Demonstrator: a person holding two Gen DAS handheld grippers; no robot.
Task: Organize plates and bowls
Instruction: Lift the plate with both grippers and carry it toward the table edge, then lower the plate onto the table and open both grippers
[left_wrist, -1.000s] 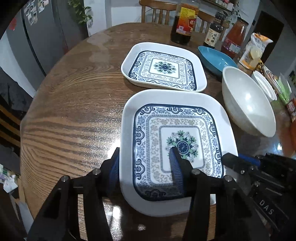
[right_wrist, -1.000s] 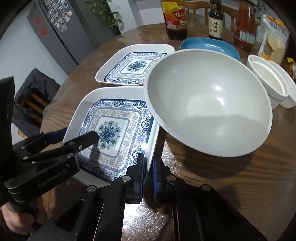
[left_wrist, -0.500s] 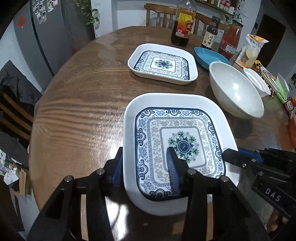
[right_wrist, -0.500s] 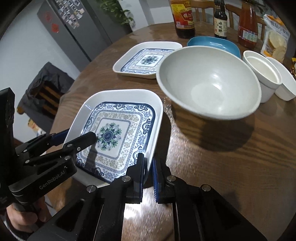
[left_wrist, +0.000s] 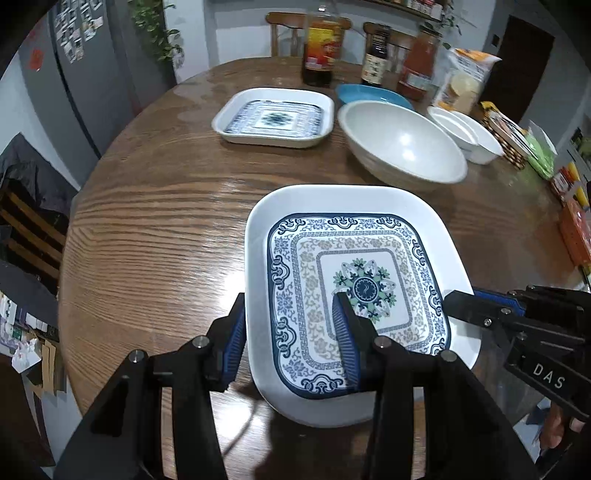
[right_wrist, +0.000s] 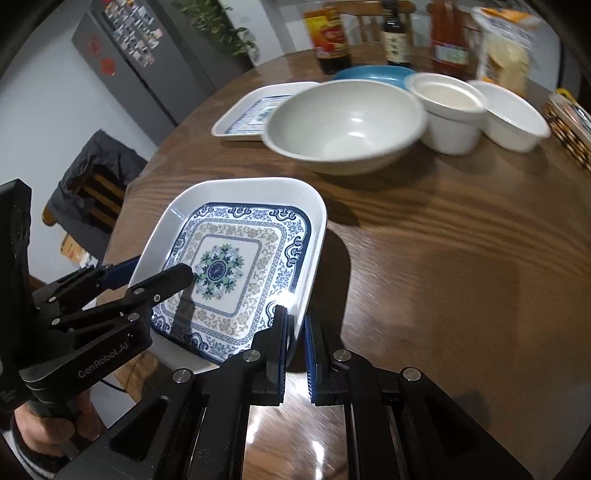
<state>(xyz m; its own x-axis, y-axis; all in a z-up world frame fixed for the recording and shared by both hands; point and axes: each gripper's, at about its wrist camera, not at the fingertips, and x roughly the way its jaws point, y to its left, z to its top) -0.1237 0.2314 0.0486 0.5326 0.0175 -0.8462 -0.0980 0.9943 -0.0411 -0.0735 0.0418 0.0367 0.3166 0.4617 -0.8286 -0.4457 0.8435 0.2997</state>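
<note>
A square white plate with a blue pattern (left_wrist: 354, 273) (right_wrist: 236, 258) is held above the near edge of the round wooden table (left_wrist: 155, 229). My left gripper (left_wrist: 291, 314) (right_wrist: 147, 273) is shut on the plate's left rim, one finger inside and one outside. My right gripper (right_wrist: 293, 325) (left_wrist: 476, 302) is shut on its near right rim. A second patterned plate (left_wrist: 275, 118) (right_wrist: 251, 110) lies far back. A large white bowl (left_wrist: 402, 146) (right_wrist: 347, 125) stands beside it.
Two small white bowls (right_wrist: 448, 110) (right_wrist: 513, 114) and a blue dish (left_wrist: 373, 96) stand behind the big bowl. Sauce bottles (left_wrist: 320, 51) and snack bags (left_wrist: 465, 77) line the far edge. A grey fridge (left_wrist: 74, 74) and chairs stand at the left.
Both grippers have lifted the near plate and drawn it back toward me, away from the large bowl and the far plate. The grips have not changed.
</note>
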